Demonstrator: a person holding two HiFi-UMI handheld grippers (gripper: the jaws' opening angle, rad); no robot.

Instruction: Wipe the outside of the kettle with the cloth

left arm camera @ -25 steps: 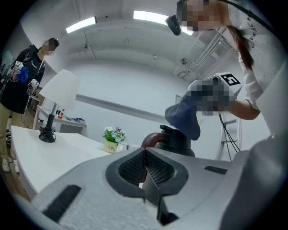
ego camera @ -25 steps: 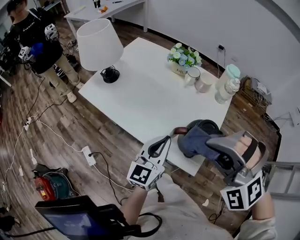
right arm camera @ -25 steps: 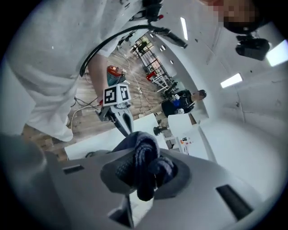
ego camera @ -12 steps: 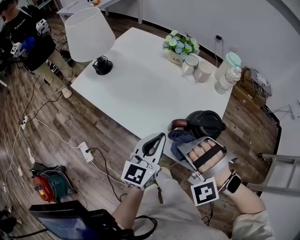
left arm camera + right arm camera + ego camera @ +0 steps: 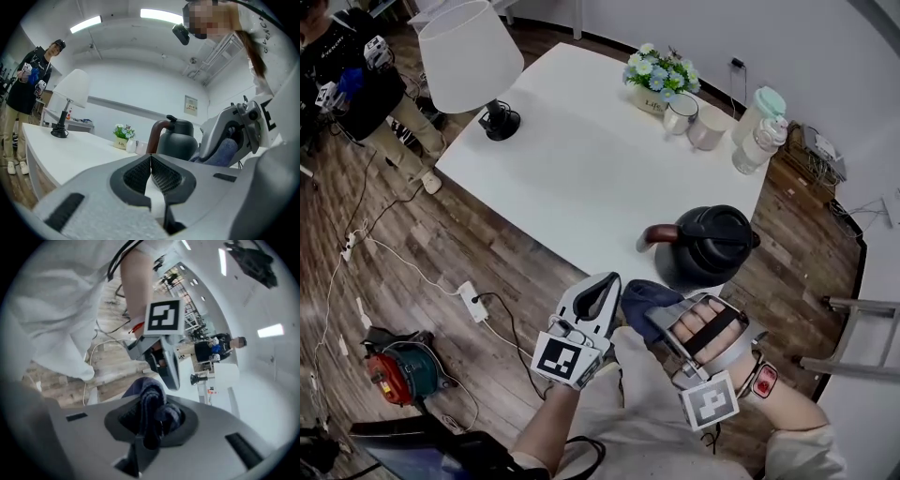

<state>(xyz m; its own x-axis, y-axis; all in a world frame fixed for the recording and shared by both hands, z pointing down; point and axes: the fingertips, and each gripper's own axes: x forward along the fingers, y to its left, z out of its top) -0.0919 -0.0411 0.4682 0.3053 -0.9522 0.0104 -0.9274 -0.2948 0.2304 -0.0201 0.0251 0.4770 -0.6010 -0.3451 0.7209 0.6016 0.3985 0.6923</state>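
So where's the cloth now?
In the head view the dark blue cloth is pinched in the right claw, off the white table's edge by the black kettle.

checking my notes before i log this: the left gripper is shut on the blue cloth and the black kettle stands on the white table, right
Not quite: the blue cloth is held by the right gripper, as the right gripper view shows. The left gripper is shut on nothing. The black kettle does stand on the white table.
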